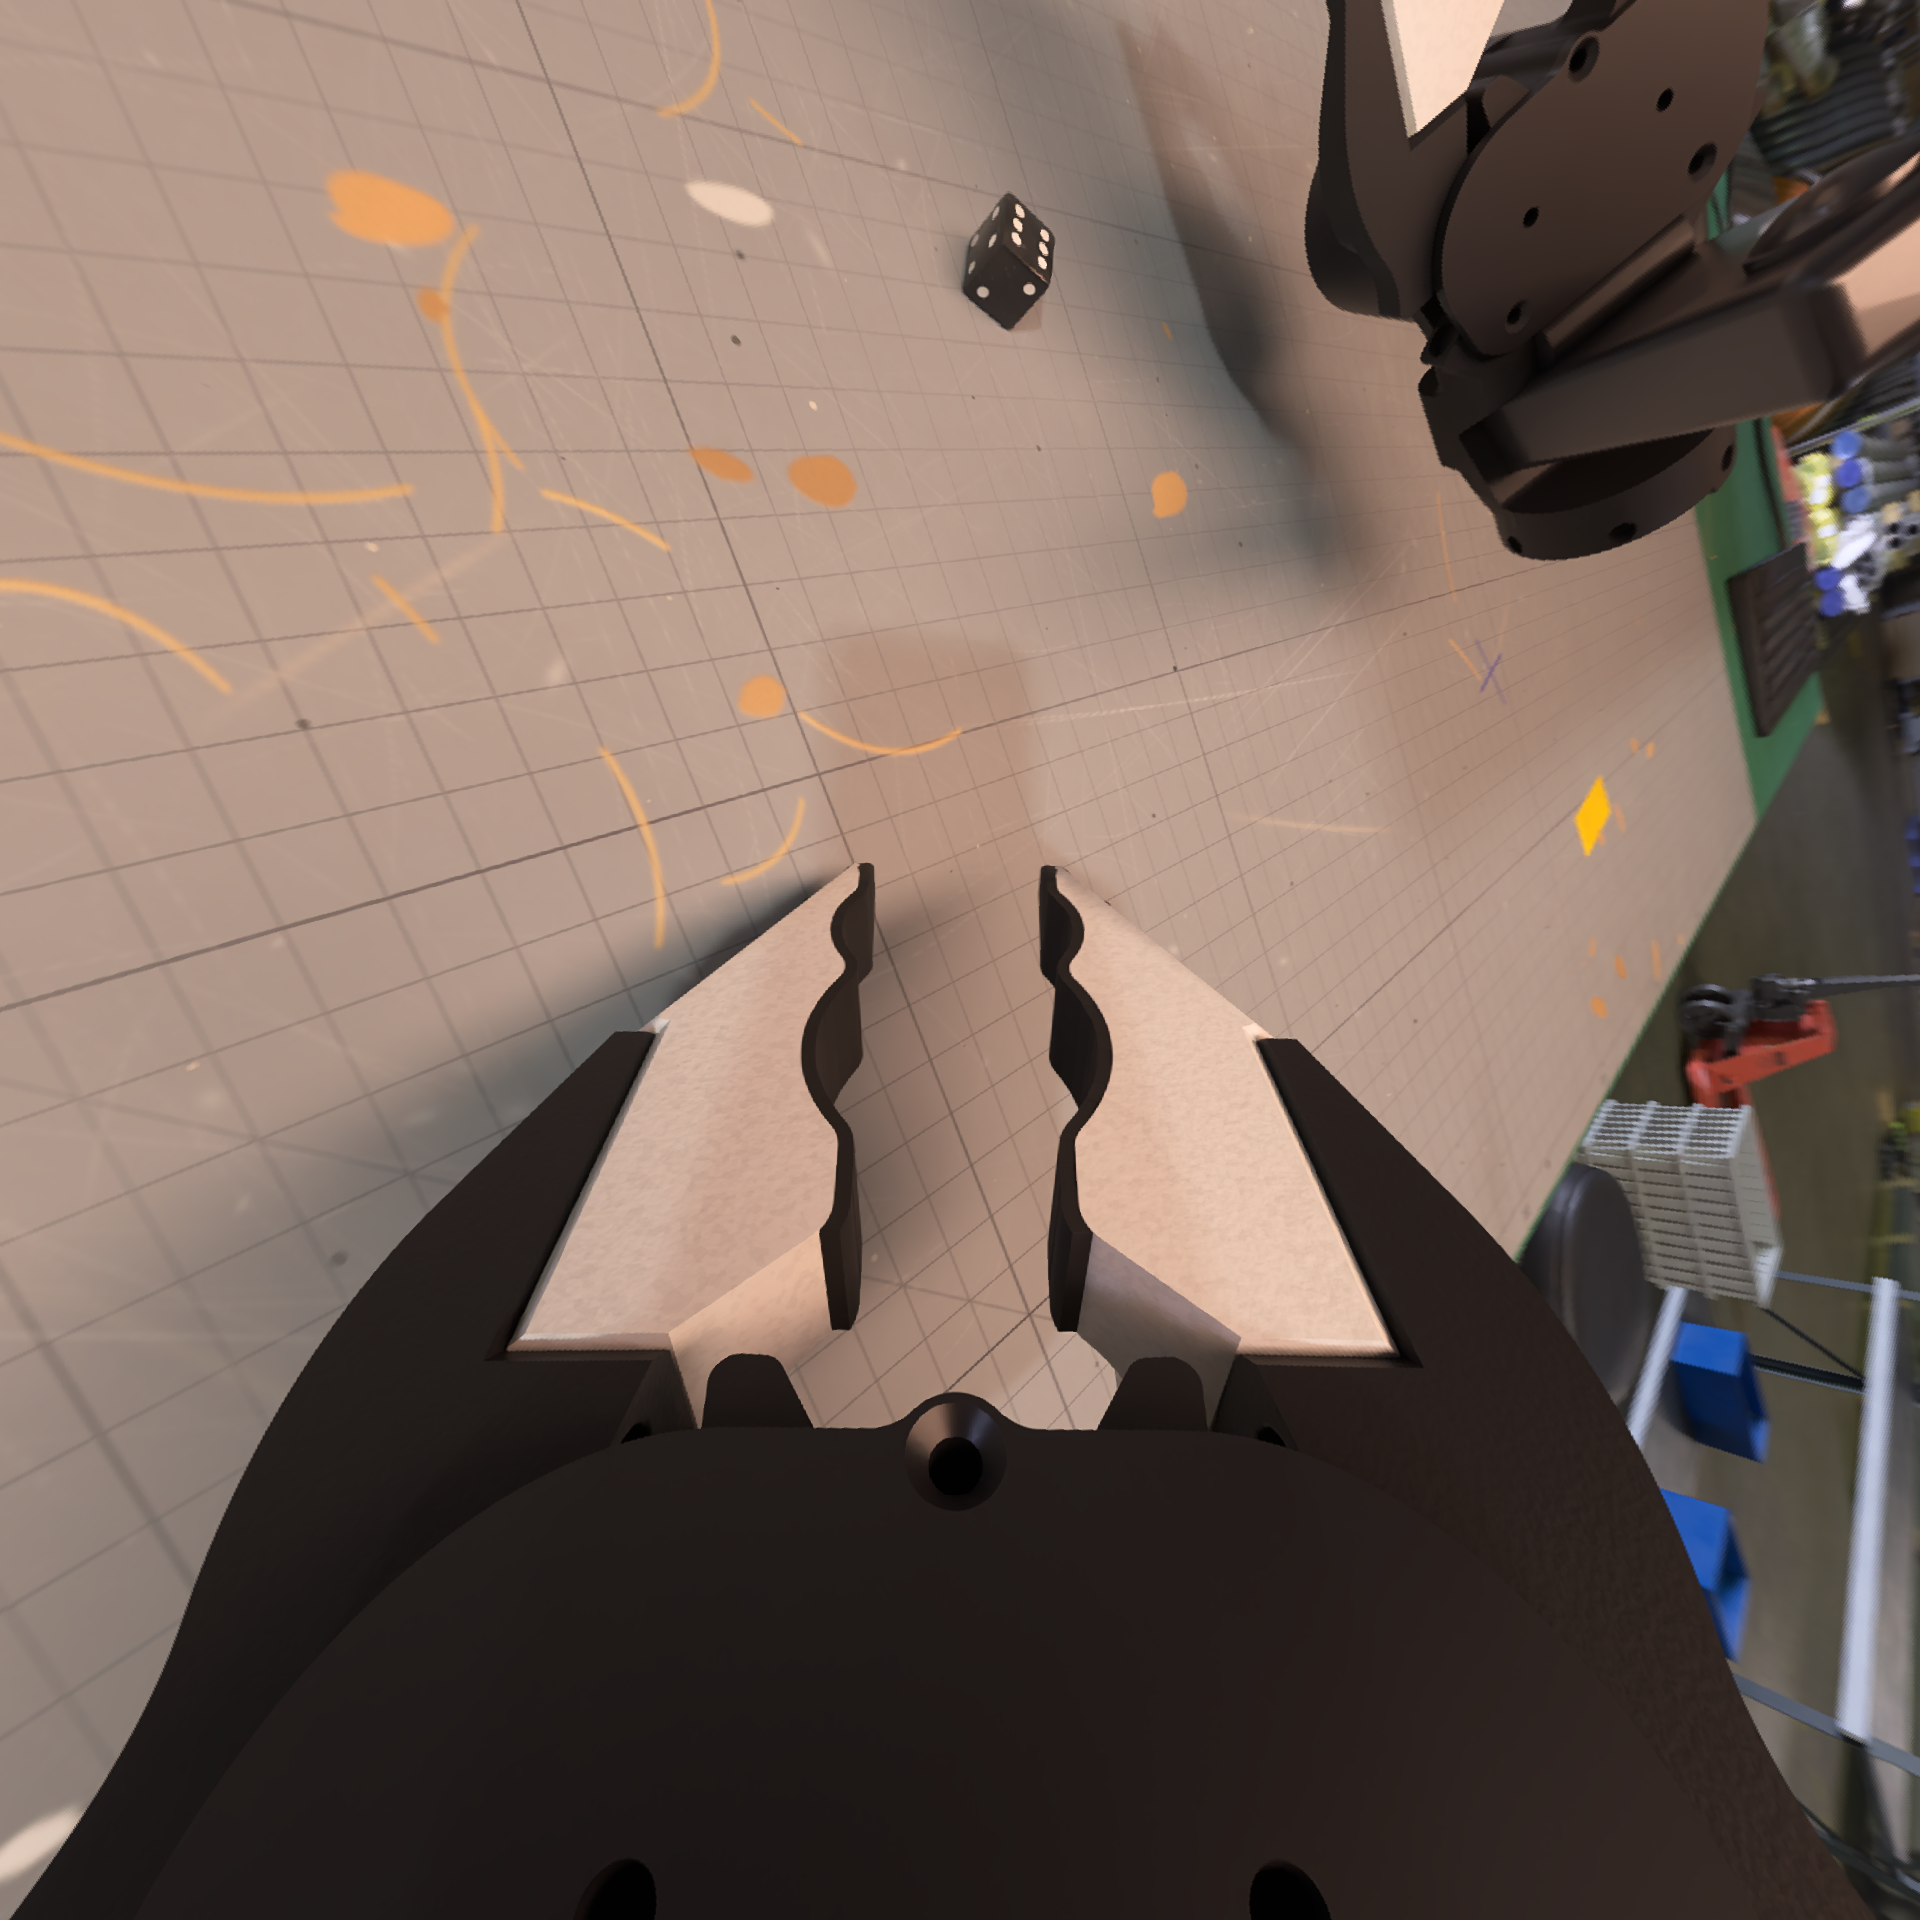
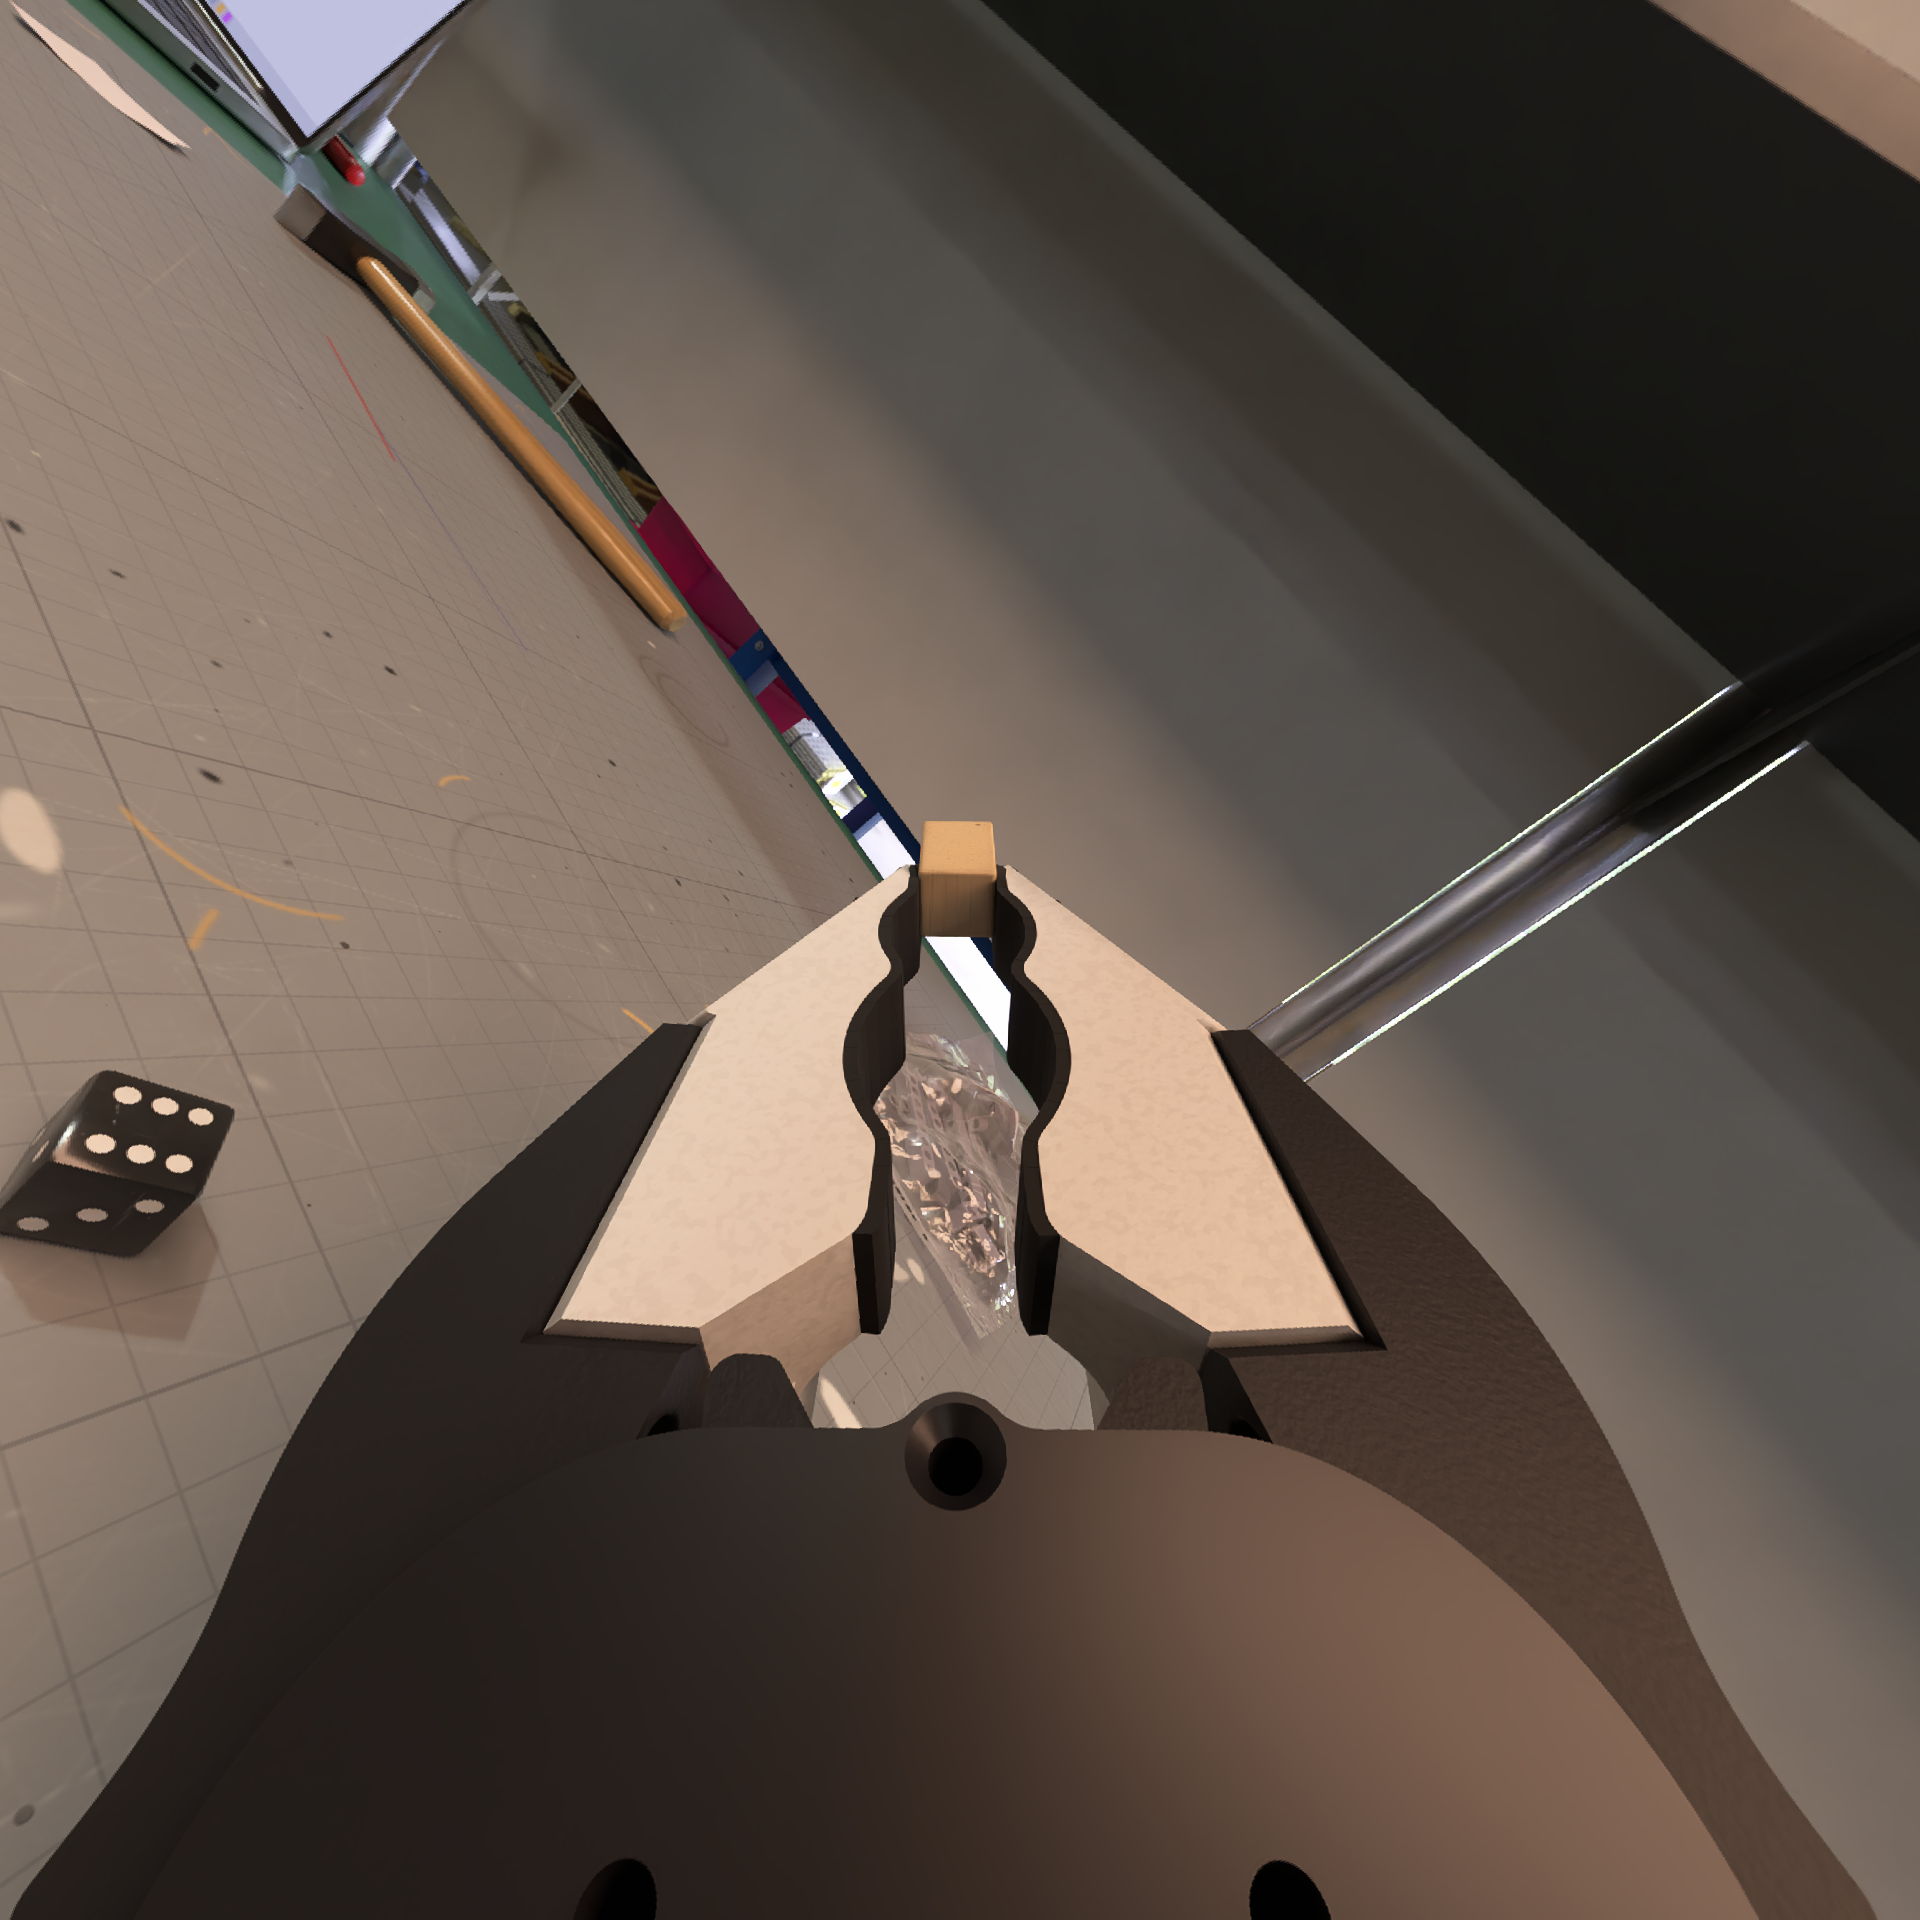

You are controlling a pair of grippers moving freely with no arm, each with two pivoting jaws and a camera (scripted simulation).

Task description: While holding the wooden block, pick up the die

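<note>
Beyond the left gripper (image 1: pixel 956 883), well ahead of its tips and slightly to the right of their line, the black die (image 1: pixel 1008 260) with white pips sits alone on the bench (image 1: pixel 312 831), a tan gridded cutting mat marked with orange streaks and blots. This gripper hangs above the mat with its fingers (image 1: pixel 727 1122) parted to a moderate gap and nothing between them; bare mat shows through the gap. Right of the die and higher up, the right gripper (image 1: pixel 1392 135) shows as a dark body, clear of the die, and its shadow falls on the mat between the two. Seen from the right wrist camera, the right gripper (image 2: pixel 957 883) has its fingers (image 2: pixel 1143 1122) drawn in to a narrow gap and pinches the wooden block (image 2: pixel 957 878) at their very tips; the small pale cube stands out a little past the tips, touching both inner faces. From here the die (image 2: pixel 114 1164) lies to the lower left of the block, resting on the bench (image 2: pixel 312 623) and well apart from the fingers, with a six-pip face turned up. Farther from the die, along the green edge of the bench, an orange-tan rod (image 2: pixel 520 436) lies lengthwise, and a shiny metal bar (image 2: pixel 1558 862) crosses the grey surface to the right of the block. Past the bench edge in the left wrist view stand blue bins (image 1: pixel 1714 1392) and a red tool (image 1: pixel 1766 1039), far from the die.
</note>
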